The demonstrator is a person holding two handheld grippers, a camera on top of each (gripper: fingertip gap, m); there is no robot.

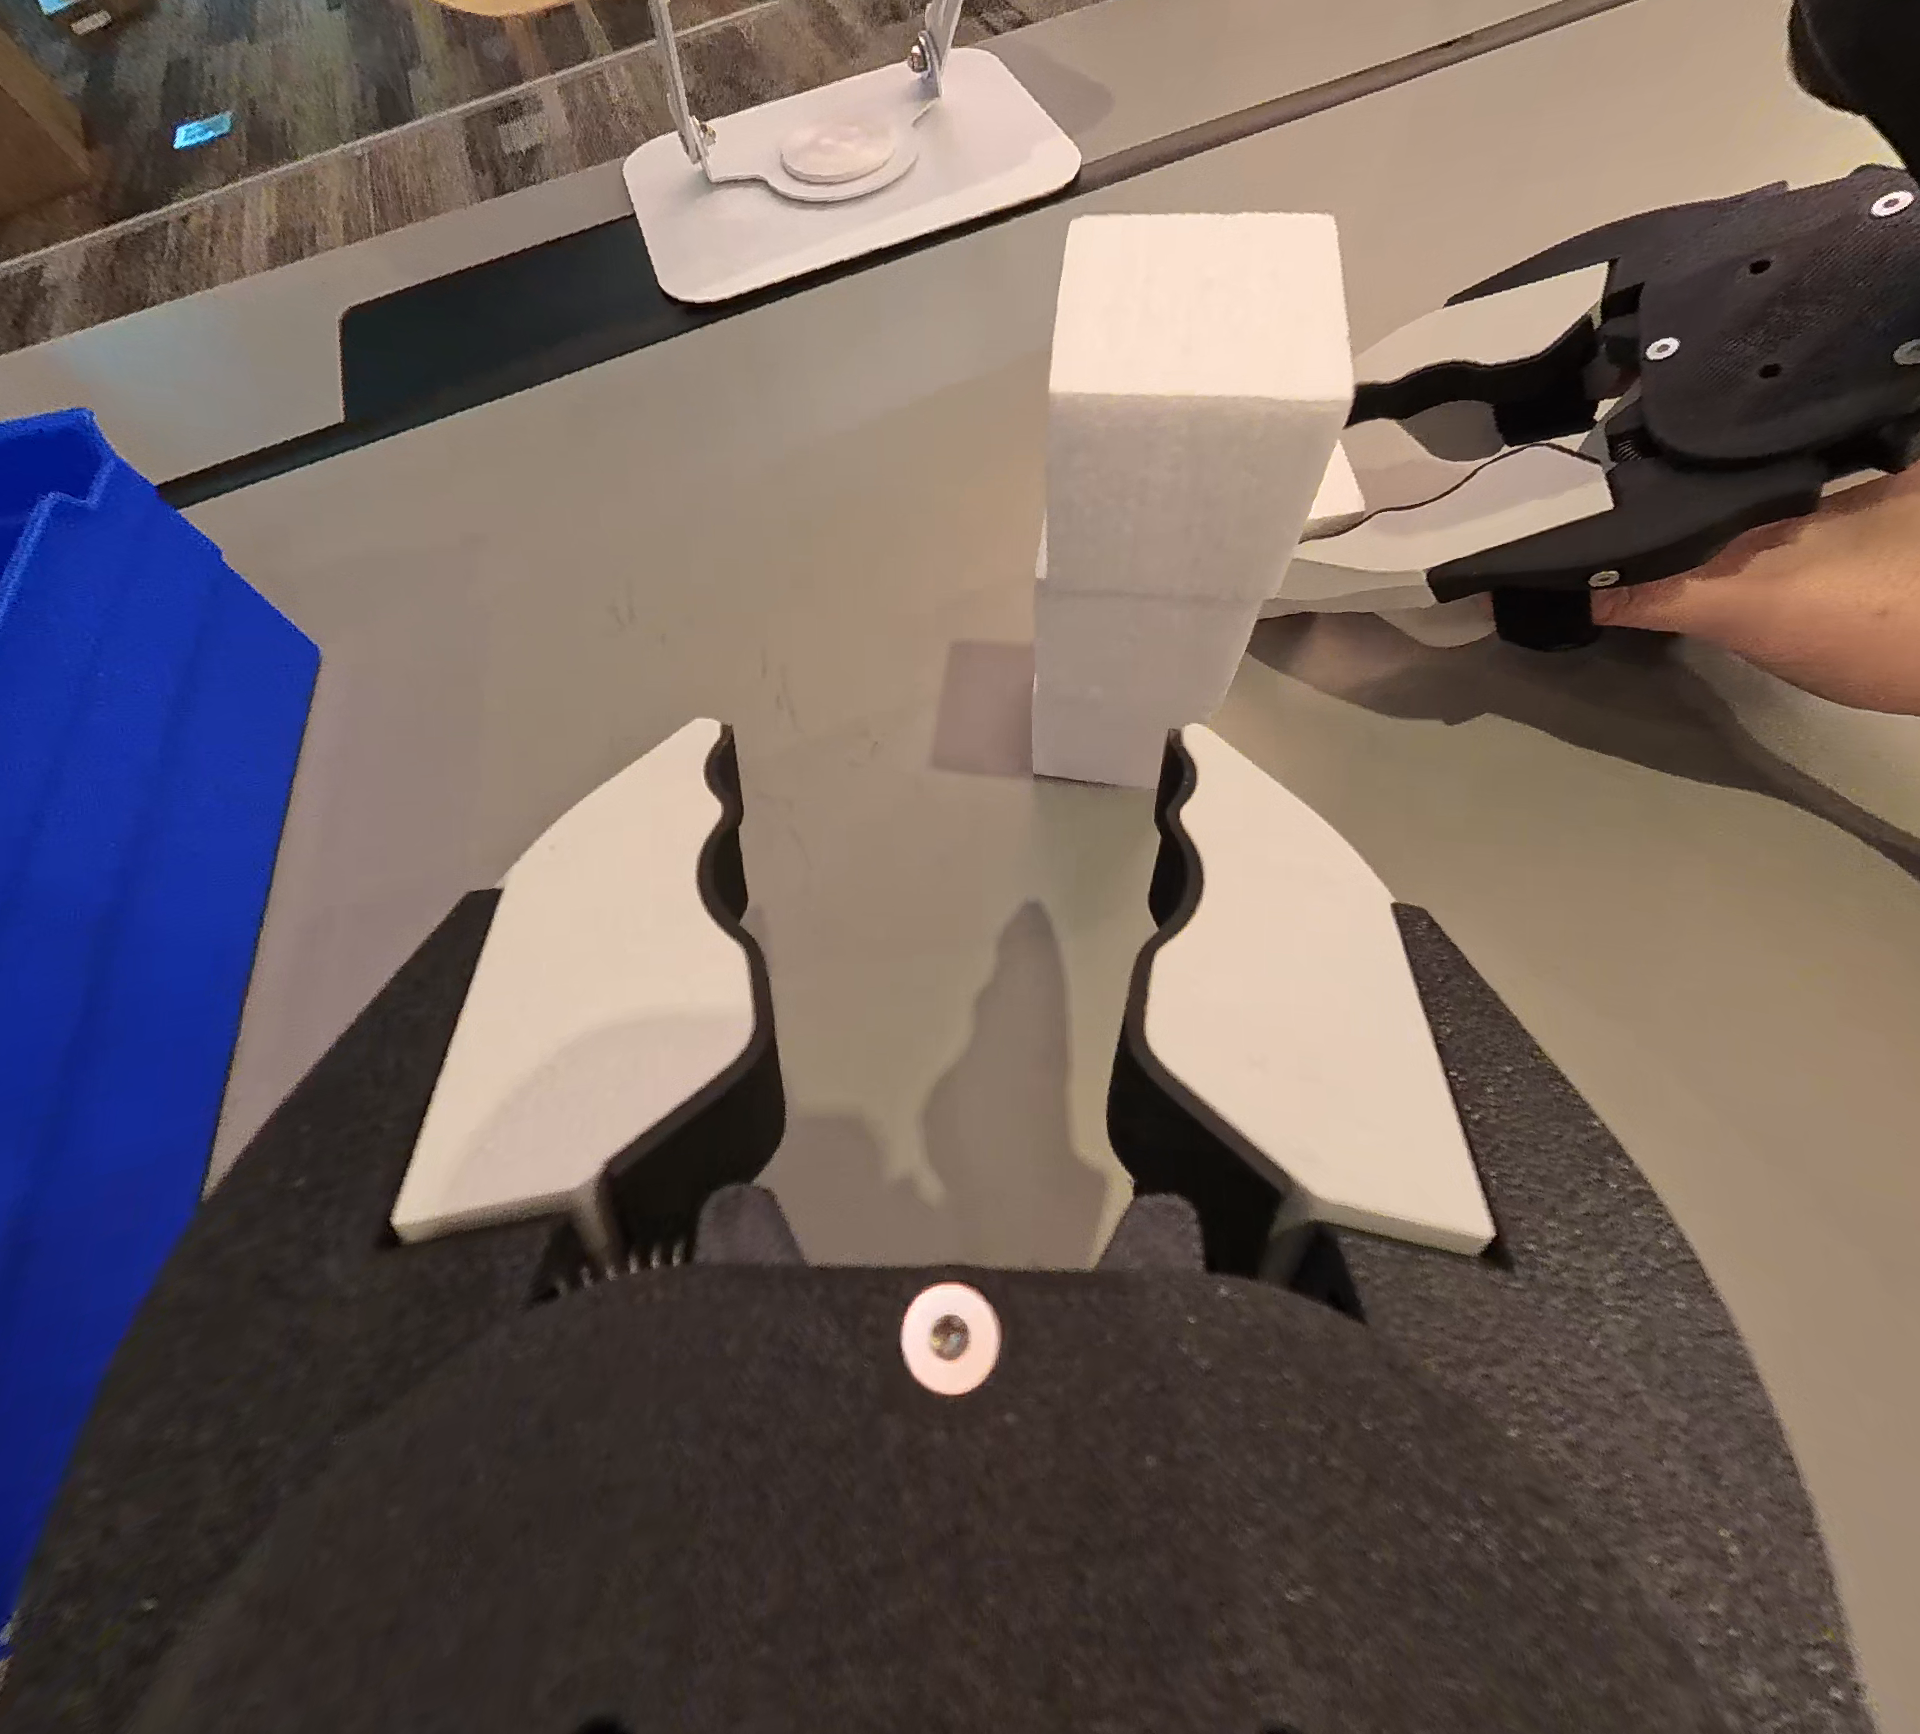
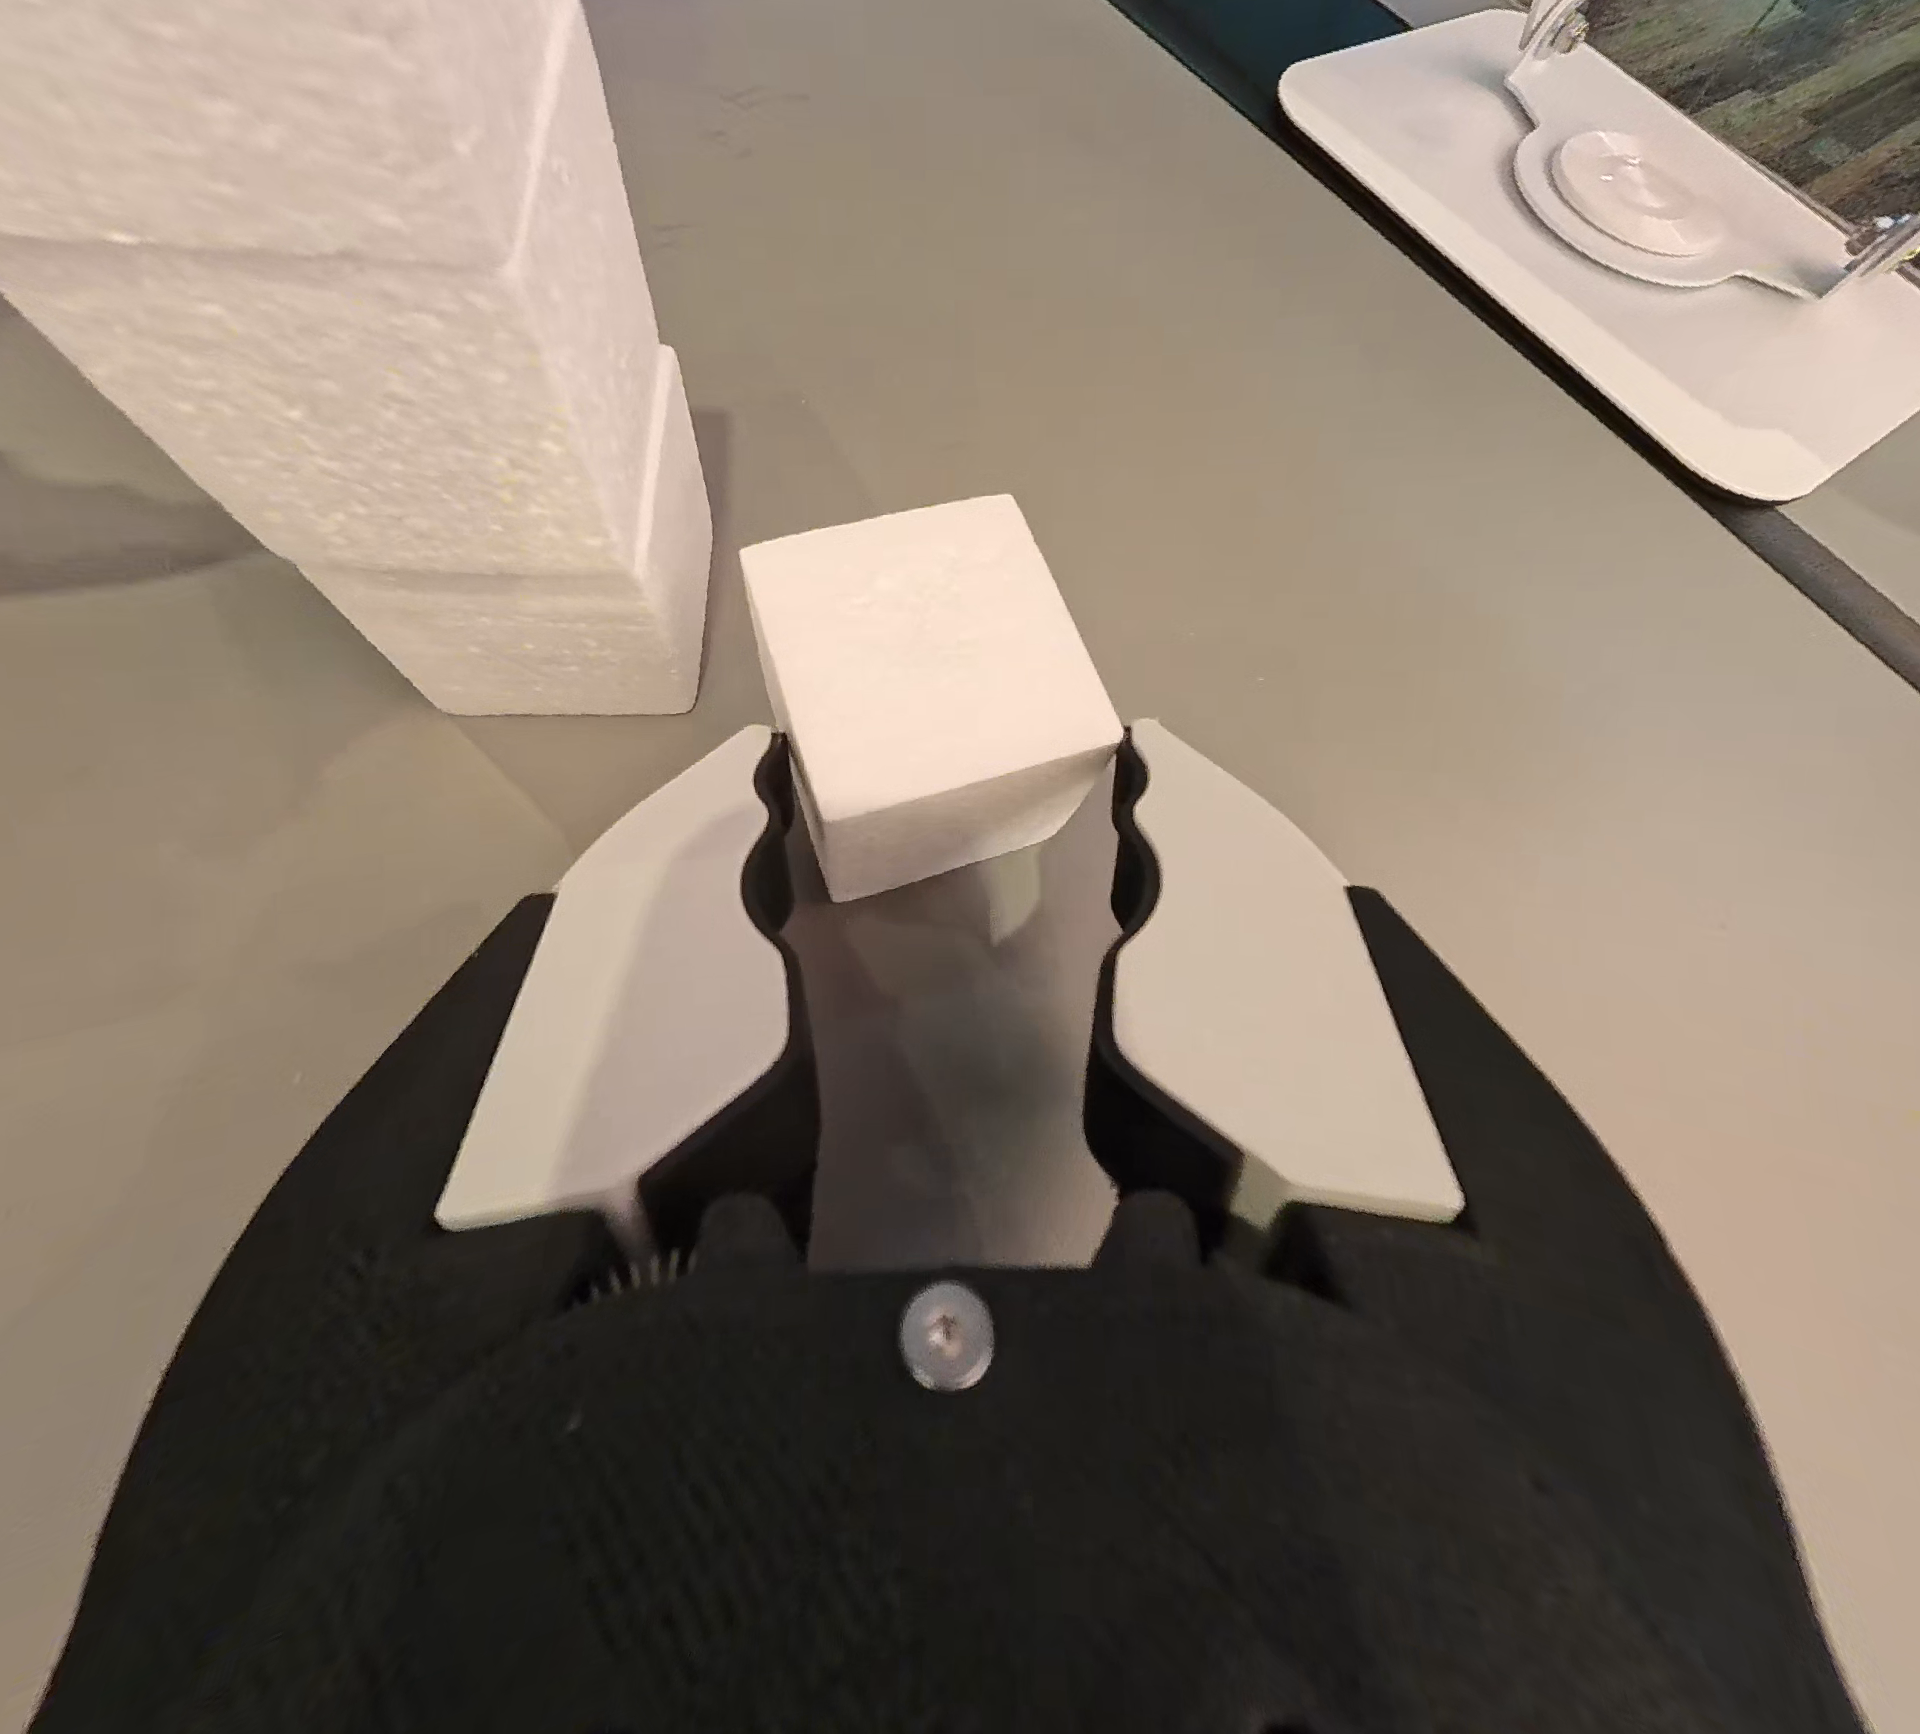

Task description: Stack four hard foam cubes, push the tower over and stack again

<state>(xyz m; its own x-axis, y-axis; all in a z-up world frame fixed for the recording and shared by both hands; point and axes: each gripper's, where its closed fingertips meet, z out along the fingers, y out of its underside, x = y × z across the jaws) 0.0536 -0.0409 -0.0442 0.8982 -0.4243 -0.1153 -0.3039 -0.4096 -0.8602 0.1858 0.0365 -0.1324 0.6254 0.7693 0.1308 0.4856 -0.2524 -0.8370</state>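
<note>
Between the fingertips of the right gripper (image 2: 948, 739) a single white hard foam cube (image 2: 920, 656) is seen, turned slightly askew on the grey table (image 2: 1039, 250). The jaws are spread about as wide as the cube; whether the pads touch its sides cannot be told. Just to the left of that gripper, a tower of three white foam cubes (image 2: 343, 313) is stacked, its blocks a little offset so that small steps are shown at the corners. A grainy, beaded texture is shown on the foam, while the table is smooth and faintly reflective.

Ahead and to the right of the left gripper (image 1: 951, 749) the same tower (image 1: 1164, 479) is seen, near its right fingertip. This gripper is held spread with nothing between its jaws. To its left a blue plastic bin (image 1: 125, 749) is placed. Beyond the tower, a white metal stand base (image 1: 852, 178) is set at the table's far edge. Bare tabletop is left between the bin and the tower.
</note>
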